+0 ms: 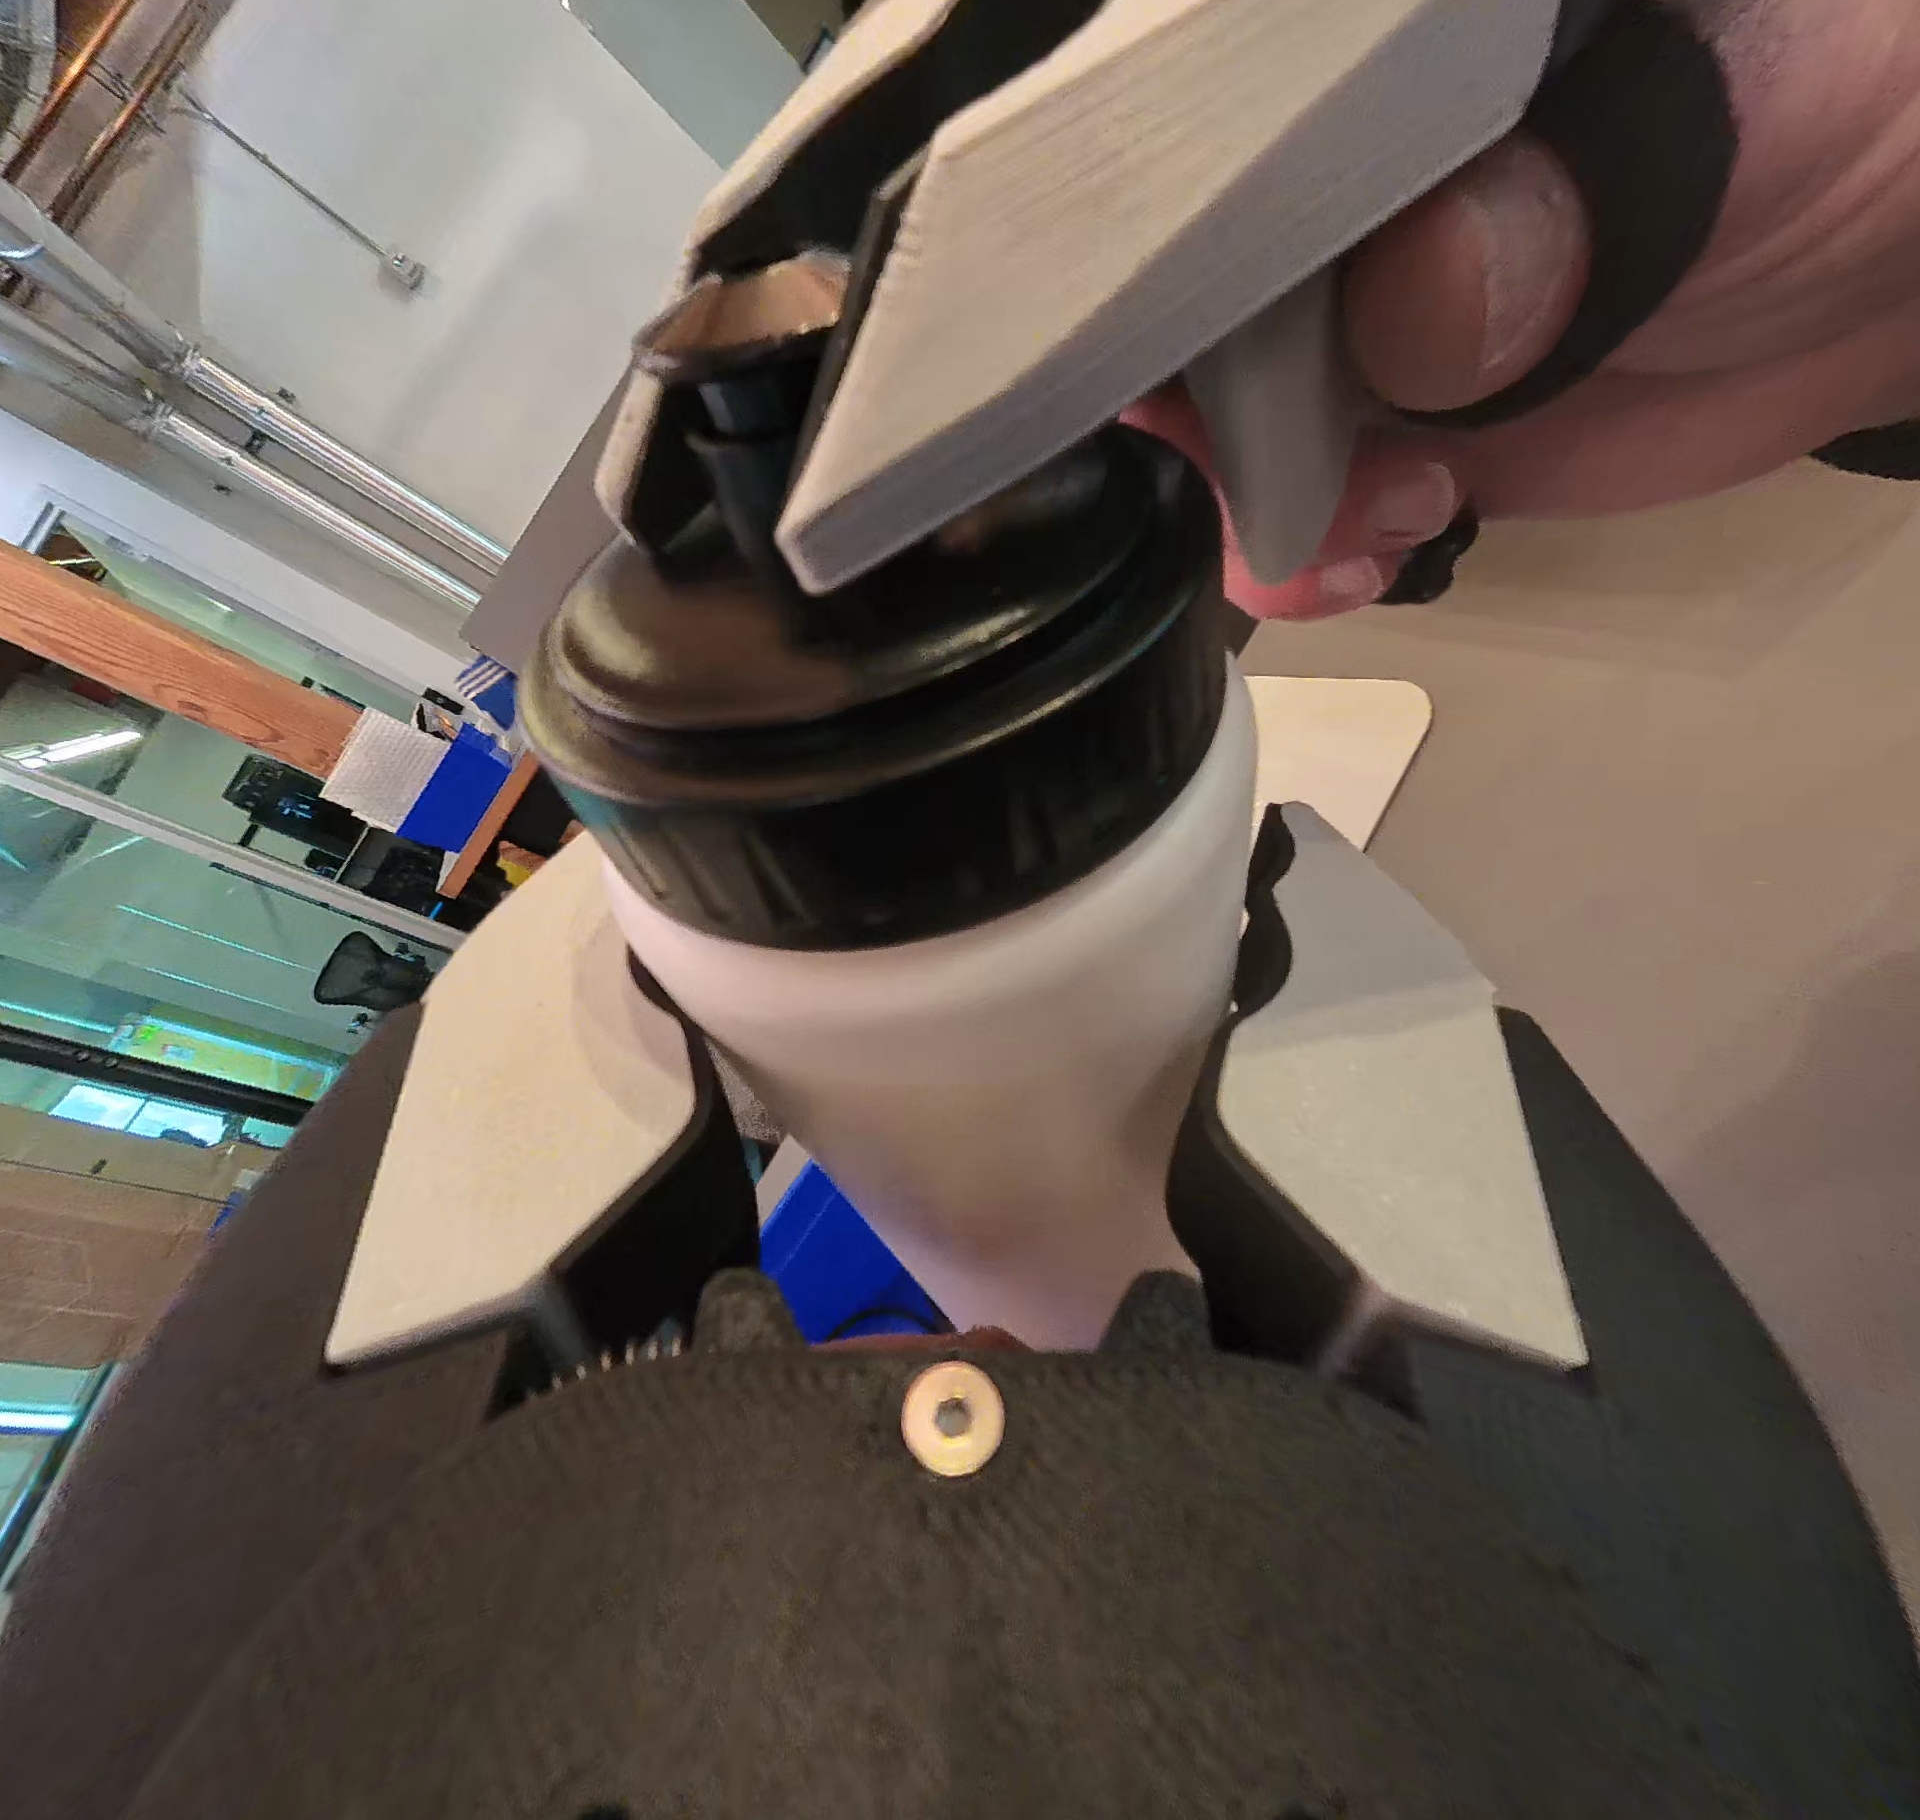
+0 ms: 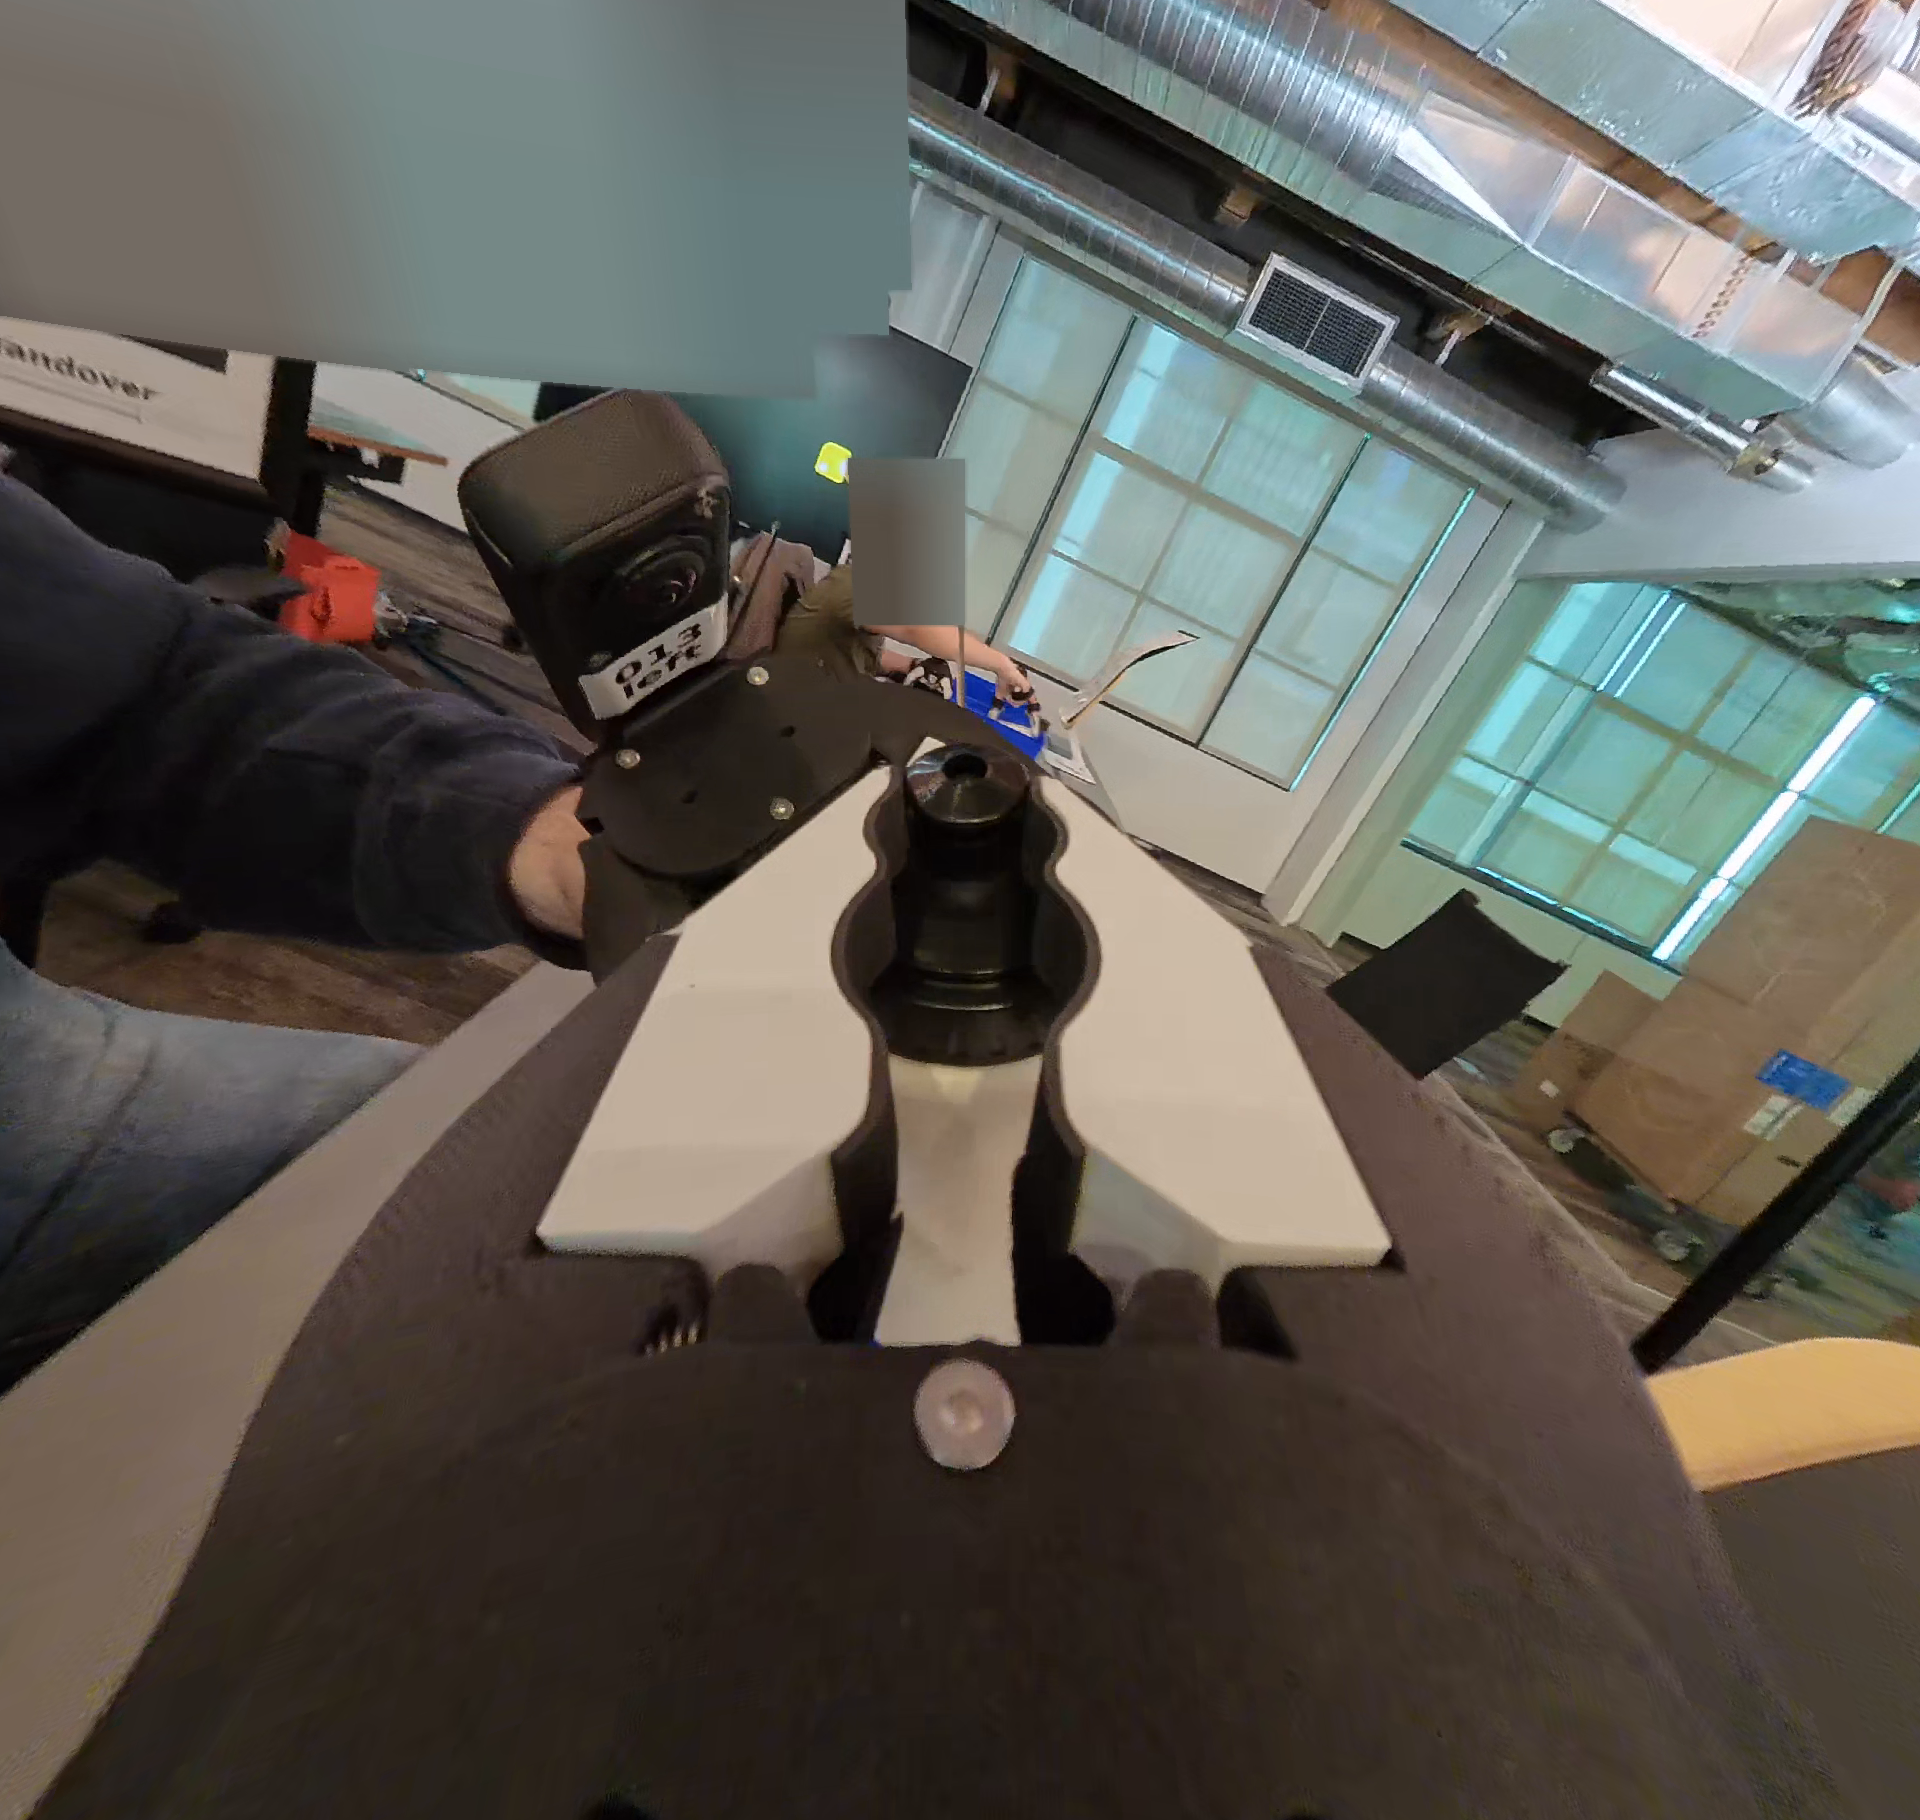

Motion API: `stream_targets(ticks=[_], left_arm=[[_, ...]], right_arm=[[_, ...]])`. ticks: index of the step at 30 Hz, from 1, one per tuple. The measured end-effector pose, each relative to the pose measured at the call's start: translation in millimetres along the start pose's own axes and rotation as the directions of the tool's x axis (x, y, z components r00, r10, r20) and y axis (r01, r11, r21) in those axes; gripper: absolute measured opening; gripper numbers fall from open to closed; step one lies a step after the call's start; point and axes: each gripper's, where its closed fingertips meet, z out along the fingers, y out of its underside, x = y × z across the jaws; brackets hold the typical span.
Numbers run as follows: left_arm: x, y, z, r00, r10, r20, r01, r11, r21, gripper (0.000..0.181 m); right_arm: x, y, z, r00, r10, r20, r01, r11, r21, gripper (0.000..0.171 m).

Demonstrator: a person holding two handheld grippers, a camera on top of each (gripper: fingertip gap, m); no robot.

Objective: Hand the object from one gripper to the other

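In our left wrist view, our left gripper (image 1: 956, 949) holds the white bottle (image 1: 966, 1064) by its body, a pale finger (image 1: 540, 1168) pressed to each flank, so the bottle stands out along the fingers with its broad black cap (image 1: 883, 762) farthest from the camera. Just beyond that cap, our right gripper (image 1: 727, 513) comes in from the upper right, its two pale fingers pinched around the narrow black spout (image 1: 743, 420) that rises from the cap. The hand (image 1: 1662, 243) gripping its handle sits behind it at the right edge. In our right wrist view, the same black spout (image 2: 961, 897) sits between the scalloped inner faces of the right gripper's fingers (image 2: 727, 1064), which close on it from both sides, with a strip of the white bottle showing in the gap nearer the camera. Behind the fingertips we see the left gripper's black body and its camera (image 2: 623, 565), with a dark sleeve (image 2: 260, 783) leading off to the left. Farther back stand large windows (image 2: 1195, 575), metal ducts (image 2: 1195, 139) overhead and cardboard boxes (image 2: 1745, 1022) at the right.
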Motion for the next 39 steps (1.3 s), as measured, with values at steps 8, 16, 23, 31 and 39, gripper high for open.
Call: stream_targets(ticks=[8,16,23,31,39], left_arm=[[2,-5,0,1.000,-0.007,-0.010,0.007,1.000,0.019,0.104],[4,-6,-4,0.999,-0.034,-0.012,0.034,0.999,0.037,0.104],[-2,6,-20,0.989,-0.150,0.000,0.150,0.989,-0.011,0.106],[51,65,-38,0.545,-0.789,-0.283,0.817,0.575,-0.029,0.115],[63,48,-56,0.012,-0.542,-0.840,1.000,0.028,-0.004,0.112]], right_arm=[[0,-5,-3,1.000,-0.018,-0.008,0.018,1.000,-0.002,0.017],[0,-7,-6,1.000,0.005,-0.008,-0.005,1.000,0.015,0.017],[23,-23,-24,0.997,0.030,-0.077,-0.023,0.996,0.085,0.016],[34,-58,-40,0.988,0.142,-0.066,-0.117,0.947,0.298,0.017],[-1,-107,-53,0.932,0.146,0.331,-0.292,0.843,0.451,0.017]])
